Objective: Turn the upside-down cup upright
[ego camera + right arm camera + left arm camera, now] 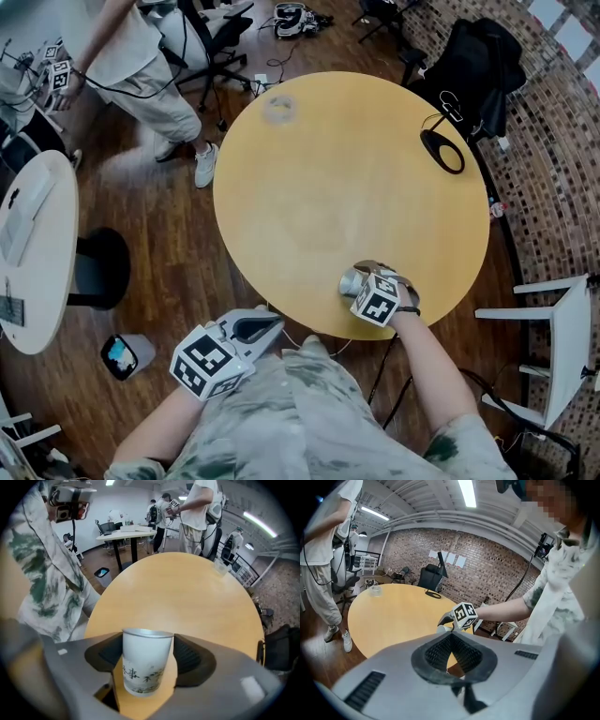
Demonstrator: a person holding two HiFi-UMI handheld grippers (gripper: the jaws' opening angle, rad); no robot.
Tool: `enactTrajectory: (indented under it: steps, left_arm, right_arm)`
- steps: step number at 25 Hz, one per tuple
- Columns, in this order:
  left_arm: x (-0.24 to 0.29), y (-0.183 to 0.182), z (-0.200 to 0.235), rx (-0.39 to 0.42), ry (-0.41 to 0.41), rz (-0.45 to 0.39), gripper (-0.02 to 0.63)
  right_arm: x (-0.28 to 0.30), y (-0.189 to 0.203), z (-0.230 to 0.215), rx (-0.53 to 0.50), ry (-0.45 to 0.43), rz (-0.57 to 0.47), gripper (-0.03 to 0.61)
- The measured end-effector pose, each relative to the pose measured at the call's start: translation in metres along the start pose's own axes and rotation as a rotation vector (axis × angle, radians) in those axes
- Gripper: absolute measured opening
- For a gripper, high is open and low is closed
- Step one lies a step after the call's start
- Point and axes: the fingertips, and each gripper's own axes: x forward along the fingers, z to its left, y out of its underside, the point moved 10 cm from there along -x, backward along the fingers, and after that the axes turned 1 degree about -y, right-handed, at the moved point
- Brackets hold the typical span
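A white paper cup (146,660) with dark printed characters sits between the jaws of my right gripper (147,654), its wide rim pointing up in the right gripper view. The pads press on both of its sides. Its lower end is close to the round yellow table (187,597); contact cannot be made out. From the head view the cup (352,279) shows as a grey round shape at the table's near edge, just ahead of the right gripper (366,278). My left gripper (251,328) hangs off the table's near edge, jaws closed and empty (451,637).
A clear plastic cup (278,108) stands at the table's far side. A black ring-shaped object (442,150) lies at the far right edge, with a black bag on a chair (478,70) behind it. A person (131,56) stands far left; a white chair (562,328) stands right.
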Motion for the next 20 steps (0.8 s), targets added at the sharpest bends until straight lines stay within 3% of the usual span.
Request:
enactTrajectory:
  steps: [8, 20]
  left_arm:
    - [0.007, -0.006, 0.002, 0.031, 0.017, 0.021, 0.006]
    - [0.038, -0.019, -0.024, 0.094, 0.028, 0.082, 0.006]
  right_arm:
    - [-0.027, 0.018, -0.017, 0.210, 0.208, -0.406, 0.304]
    - [-0.027, 0.070, -0.006, 0.380, 0.321, -0.777, 0.302]
